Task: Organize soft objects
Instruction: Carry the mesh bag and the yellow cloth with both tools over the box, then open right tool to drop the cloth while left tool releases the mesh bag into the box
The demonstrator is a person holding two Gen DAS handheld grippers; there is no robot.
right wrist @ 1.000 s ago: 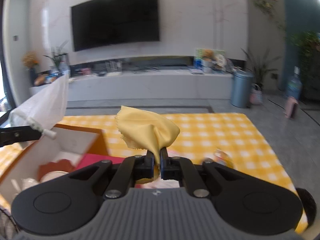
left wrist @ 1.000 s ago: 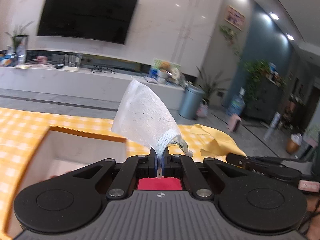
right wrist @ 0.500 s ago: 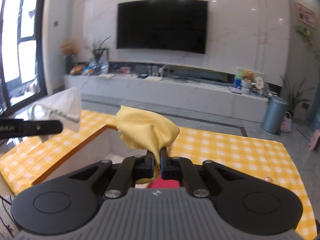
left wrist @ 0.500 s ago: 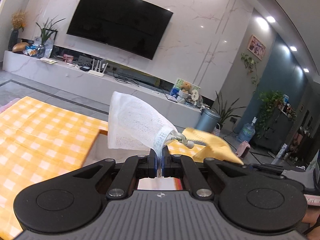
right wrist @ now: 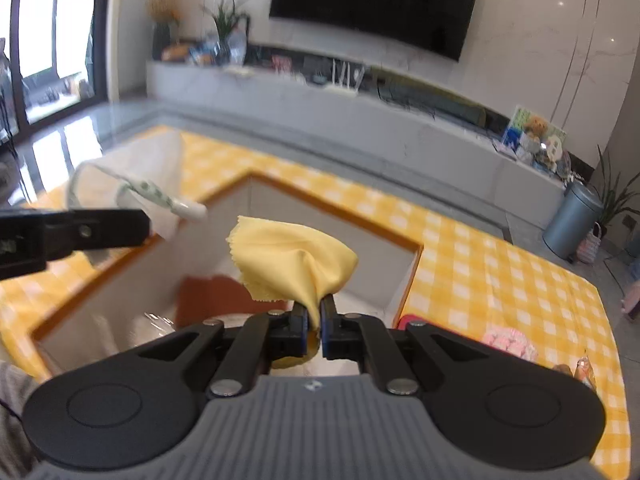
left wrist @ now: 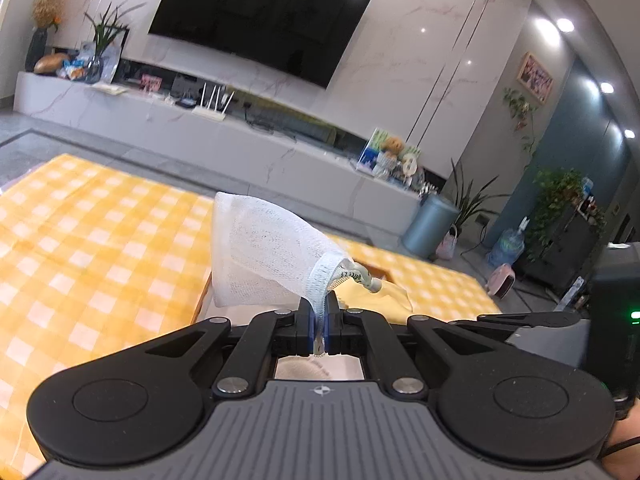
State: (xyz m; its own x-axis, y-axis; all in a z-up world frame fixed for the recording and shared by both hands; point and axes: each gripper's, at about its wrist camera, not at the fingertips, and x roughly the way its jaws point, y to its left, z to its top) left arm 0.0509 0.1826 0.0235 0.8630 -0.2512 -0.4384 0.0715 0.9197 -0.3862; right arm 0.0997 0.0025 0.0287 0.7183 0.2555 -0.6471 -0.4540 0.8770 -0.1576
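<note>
My left gripper point(left wrist: 319, 320) is shut on a white mesh bag point(left wrist: 264, 252) with a zip pull, held up above the box's left side. It also shows in the right wrist view point(right wrist: 132, 184) at the left. My right gripper point(right wrist: 315, 320) is shut on a yellow cloth point(right wrist: 292, 262), held over the open white box with an orange rim point(right wrist: 336, 216). The yellow cloth also shows in the left wrist view point(left wrist: 376, 300) behind the bag. A rust-coloured soft item point(right wrist: 208, 296) lies inside the box.
The box sits on a table with a yellow checked cloth point(right wrist: 500, 280). A pink fluffy item point(right wrist: 508, 340) and a red item point(right wrist: 406, 320) lie on the table right of the box. A TV wall and a long cabinet stand behind.
Both grippers have swung left with their loads still held. The right gripper now tilts down over the box, showing more of its inside.
</note>
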